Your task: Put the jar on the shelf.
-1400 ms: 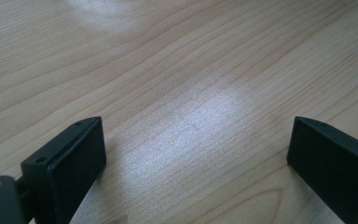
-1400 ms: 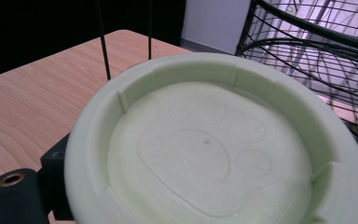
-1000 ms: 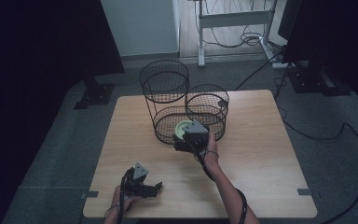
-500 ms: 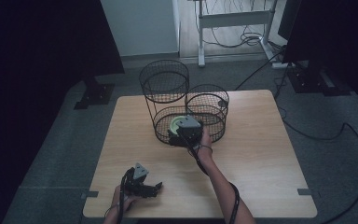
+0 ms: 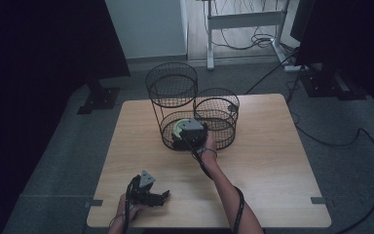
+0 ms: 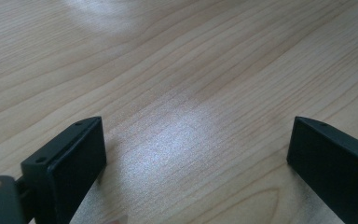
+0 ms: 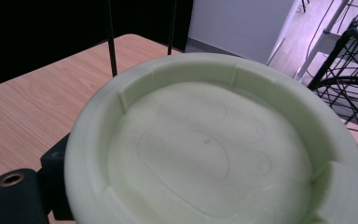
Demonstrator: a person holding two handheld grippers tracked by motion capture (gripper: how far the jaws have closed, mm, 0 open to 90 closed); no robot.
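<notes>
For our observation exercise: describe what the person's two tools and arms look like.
Each tool, left tool and right tool, is black with a grey three-cornered plate on top and two flat, rectangular black jaws. A black cable trails along the right forearm. Both forearms are bare, with a band at the right wrist.

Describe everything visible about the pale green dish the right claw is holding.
The pale green dish is round and shallow, matte like moulded plastic, with a thick raised rim cut by narrow notches. A faint paw-print outline is pressed into its flat floor. It holds nothing and sits roughly level. The right claw grips it at opposite edges, its black jaws showing on either side. In the high view the dish is at the lowest tier of the black wire basket stand.
</notes>
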